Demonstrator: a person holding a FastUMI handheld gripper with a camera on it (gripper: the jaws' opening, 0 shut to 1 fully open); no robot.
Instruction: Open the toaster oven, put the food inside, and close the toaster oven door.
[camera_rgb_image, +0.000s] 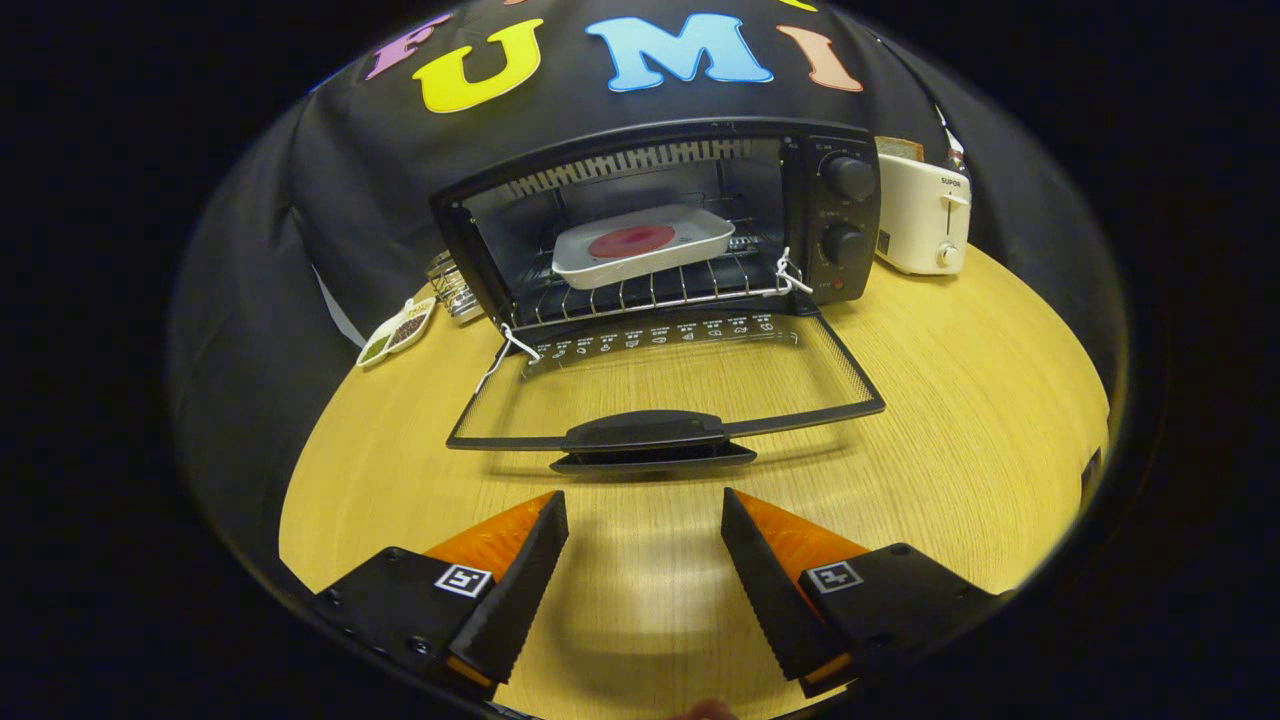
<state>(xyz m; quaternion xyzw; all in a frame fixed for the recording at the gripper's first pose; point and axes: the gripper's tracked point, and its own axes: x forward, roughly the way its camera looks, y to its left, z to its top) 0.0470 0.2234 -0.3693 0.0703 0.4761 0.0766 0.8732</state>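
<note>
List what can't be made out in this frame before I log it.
- Food on the white tray in the toaster oven: a flat red round, its kind too small to tell, gripper view.
- Contents of the small dish left of the oven: too small.
- Object behind the oven's left corner: partly hidden by the oven.
- Markings on the lowered door: too small.

The hand-held gripper is open, short of the door handle.

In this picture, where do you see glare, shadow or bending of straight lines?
Gripper view: a soft glare lies on the table between the open fingers; the oven door casts a thin shadow under its handle; the fisheye lens bows the door's straight frame.
</note>
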